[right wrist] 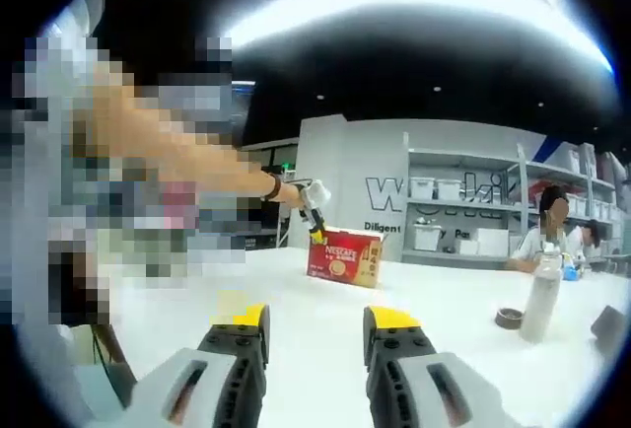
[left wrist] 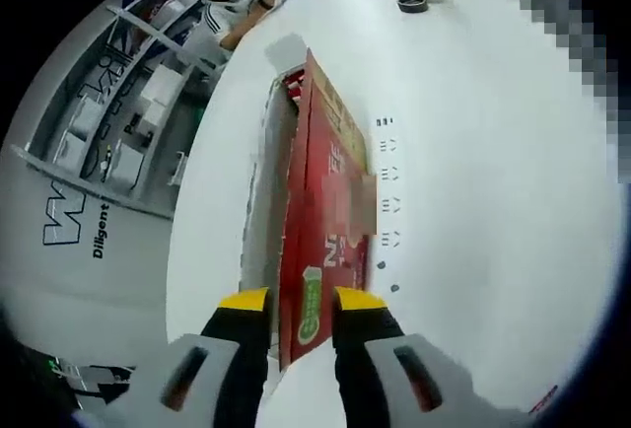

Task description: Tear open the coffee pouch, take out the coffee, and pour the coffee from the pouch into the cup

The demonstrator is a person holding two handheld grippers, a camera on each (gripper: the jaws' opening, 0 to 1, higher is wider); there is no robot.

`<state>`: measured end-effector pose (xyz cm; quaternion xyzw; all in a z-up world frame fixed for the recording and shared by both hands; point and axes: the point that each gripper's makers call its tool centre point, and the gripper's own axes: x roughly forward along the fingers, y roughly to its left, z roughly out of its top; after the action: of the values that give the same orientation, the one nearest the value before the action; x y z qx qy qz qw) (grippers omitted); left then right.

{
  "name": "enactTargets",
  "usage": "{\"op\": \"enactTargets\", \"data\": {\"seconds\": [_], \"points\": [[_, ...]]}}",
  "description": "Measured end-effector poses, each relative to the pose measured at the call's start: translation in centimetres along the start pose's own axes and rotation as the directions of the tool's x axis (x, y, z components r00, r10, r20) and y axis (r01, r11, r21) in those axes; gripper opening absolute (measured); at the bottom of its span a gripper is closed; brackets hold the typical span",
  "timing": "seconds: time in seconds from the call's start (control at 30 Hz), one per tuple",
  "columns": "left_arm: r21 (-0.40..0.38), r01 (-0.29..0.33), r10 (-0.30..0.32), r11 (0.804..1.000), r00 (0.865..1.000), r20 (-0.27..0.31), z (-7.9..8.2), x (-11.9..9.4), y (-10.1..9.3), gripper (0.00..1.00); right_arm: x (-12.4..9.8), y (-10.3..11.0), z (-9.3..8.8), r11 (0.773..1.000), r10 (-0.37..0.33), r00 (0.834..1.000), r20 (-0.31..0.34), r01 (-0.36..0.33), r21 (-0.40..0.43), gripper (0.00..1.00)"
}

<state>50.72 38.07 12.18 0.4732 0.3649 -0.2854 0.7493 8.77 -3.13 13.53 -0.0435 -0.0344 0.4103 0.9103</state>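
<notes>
Coffee box (left wrist: 320, 211), red, right up against the lens in the left gripper view, standing on the white table (left wrist: 473, 152) with its open top edge facing the camera. Left gripper (left wrist: 301, 302) clamped on the near edge of that box, yellow-tipped jaws either side of the cardboard wall, green label patch sitting right between them. Farther along the tabletop, a small dark ring (left wrist: 412, 3) near the far end, plus a row of little printed marks (left wrist: 387, 181) just beside the box. Seated person (left wrist: 232, 9) at the table's far corner, shelving (left wrist: 118, 122) with white bins off to the side. Over in the right gripper view, same coffee box (right wrist: 343, 256) well away across the table (right wrist: 444, 300), Nescafe lettering readable on the front, with the other gripper (right wrist: 314, 213) coming in from the left and gripping the box's top corner. Right gripper (right wrist: 315, 321) hovering above the table with jaws apart, nothing between them. Also a tall white bottle (right wrist: 540, 300) standing on the right, a small dark ring (right wrist: 509, 318) just beside its base, and seated people (right wrist: 548, 231) by the shelves behind. No telling whether any pouch is inside the box, too dim and tight in there.
</notes>
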Motion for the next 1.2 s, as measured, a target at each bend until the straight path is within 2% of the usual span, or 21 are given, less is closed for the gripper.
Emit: {"op": "enactTargets", "data": {"seconds": [0.23,0.33,0.43,0.57,0.73,0.83,0.9,0.93,0.97,1.0,1.07,1.13,1.2], "points": [[0.005,0.093,-0.093,0.996,0.995,-0.021,-0.3,0.5,0.1,0.21,0.3,-0.2,0.5,1.0,-0.012,1.0,-0.006,0.012,-0.015,0.38],[0.006,0.109,-0.109,0.994,0.994,-0.026,-0.7,0.7,0.2,0.19,0.4,-0.4,0.4,1.0,-0.016,1.0,-0.006,0.016,-0.02,0.38],[0.031,0.11,-0.109,0.993,0.993,-0.055,-1.4,0.6,0.2,0.14,0.6,-0.4,0.3,1.0,-0.018,1.0,-0.012,0.018,-0.021,0.38],[0.035,0.126,-0.125,0.991,0.991,-0.043,-1.4,0.6,0.0,0.12,0.7,-0.2,-0.1,1.0,-0.015,1.0,-0.014,0.014,-0.019,0.38],[0.065,0.136,-0.133,0.989,0.99,-0.048,-1.2,0.1,-1.1,0.09,0.9,0.5,-0.1,1.0,0.003,1.0,-0.01,-0.003,-0.017,0.37],[0.099,0.146,-0.138,0.984,0.987,-0.082,-1.5,-0.3,-2.7,0.04,0.9,1.1,0.0,1.0,0.01,1.0,-0.001,-0.01,-0.014,0.37],[0.169,0.103,-0.086,0.98,0.991,-0.105,-1.7,-0.4,-3.3,0.04,0.7,1.2,0.1,1.0,0.012,1.0,0.008,-0.012,-0.013,0.37],[0.161,0.1,-0.085,0.982,0.991,-0.099,-1.6,-0.4,-4.1,0.04,0.6,1.3,0.2,1.0,0.014,1.0,0.012,-0.014,-0.013,0.37],[0.108,0.108,-0.097,0.988,0.99,-0.105,-1.6,-0.5,-4.9,0.04,0.5,1.4,0.3,1.0,0.016,1.0,0.016,-0.016,-0.014,0.37],[0.073,0.091,-0.084,0.993,0.991,-0.101,-1.4,-0.6,-5.2,0.04,0.3,1.6,0.4,1.0,0.019,1.0,0.021,-0.018,-0.016,0.37],[0.059,0.043,-0.038,0.997,0.995,-0.091,-0.9,-0.9,-5.9,0.03,0.0,1.8,0.5,1.0,0.024,0.999,0.027,-0.023,-0.017,0.37],[0.089,-0.018,0.026,0.996,0.996,-0.089,-0.9,-0.8,-6.4,0.03,-0.5,2.1,0.7,0.999,0.03,0.999,0.032,-0.029,-0.022,0.36],[0.085,-0.048,0.056,0.995,0.994,-0.089,-0.9,-0.9,-7.5,0.03,-0.8,2.4,0.8,0.999,0.034,0.999,0.037,-0.033,-0.019,0.36]]}}
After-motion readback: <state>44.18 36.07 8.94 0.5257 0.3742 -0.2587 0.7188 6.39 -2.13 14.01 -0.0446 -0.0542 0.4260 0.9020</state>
